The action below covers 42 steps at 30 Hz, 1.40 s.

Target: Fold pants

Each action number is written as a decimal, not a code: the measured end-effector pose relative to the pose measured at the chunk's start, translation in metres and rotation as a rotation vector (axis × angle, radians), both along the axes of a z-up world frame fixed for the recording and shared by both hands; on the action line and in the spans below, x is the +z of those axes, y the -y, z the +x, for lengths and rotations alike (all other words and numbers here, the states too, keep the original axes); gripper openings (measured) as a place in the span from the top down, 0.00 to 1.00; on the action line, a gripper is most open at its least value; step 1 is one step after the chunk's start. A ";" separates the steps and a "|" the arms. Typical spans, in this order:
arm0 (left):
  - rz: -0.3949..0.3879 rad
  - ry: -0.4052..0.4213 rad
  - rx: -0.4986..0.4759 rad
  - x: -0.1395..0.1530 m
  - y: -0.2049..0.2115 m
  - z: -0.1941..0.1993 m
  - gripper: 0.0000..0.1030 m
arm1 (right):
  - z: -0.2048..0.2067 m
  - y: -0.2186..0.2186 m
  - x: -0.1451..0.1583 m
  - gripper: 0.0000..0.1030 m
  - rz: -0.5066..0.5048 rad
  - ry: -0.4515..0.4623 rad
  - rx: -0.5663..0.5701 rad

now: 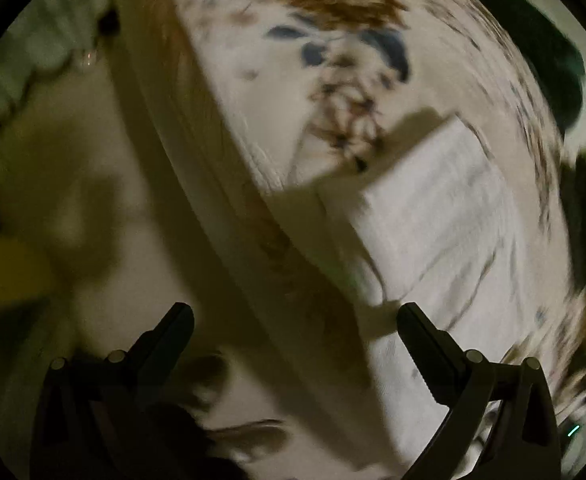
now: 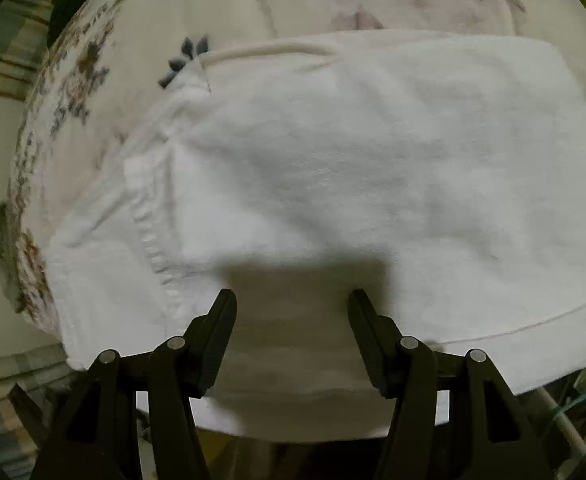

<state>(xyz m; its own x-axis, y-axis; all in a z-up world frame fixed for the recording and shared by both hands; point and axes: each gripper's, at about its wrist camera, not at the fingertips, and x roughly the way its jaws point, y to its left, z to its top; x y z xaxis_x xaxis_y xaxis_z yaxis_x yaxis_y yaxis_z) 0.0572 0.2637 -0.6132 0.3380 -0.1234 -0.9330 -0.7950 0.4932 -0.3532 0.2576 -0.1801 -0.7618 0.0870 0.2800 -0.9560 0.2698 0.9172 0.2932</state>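
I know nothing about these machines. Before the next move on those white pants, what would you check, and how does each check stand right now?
1. Right tool open: ok, its two fingers stand wide apart with nothing between them.
2. Left tool open: ok, fingers apart and nothing held.
3. White pants lying flat on the floral cloth: ok, folded and fairly smooth.
4. Pants in reach of the right tool: ok, the near edge lies just ahead of its fingers.
5. Left view sharp enough to aim: not ok, it is smeared by motion.
6. Fold edges aligned: cannot tell, the far layers are hidden.
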 end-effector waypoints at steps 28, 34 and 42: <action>0.183 0.505 0.012 0.064 0.018 0.011 0.83 | 0.005 0.012 0.020 0.40 0.013 0.055 0.072; 0.118 0.541 0.045 0.055 0.011 0.002 0.81 | -0.004 0.027 0.019 0.40 0.037 0.039 0.075; 0.046 0.460 0.060 -0.009 -0.020 0.022 0.38 | -0.003 0.042 0.028 0.40 0.041 0.045 0.094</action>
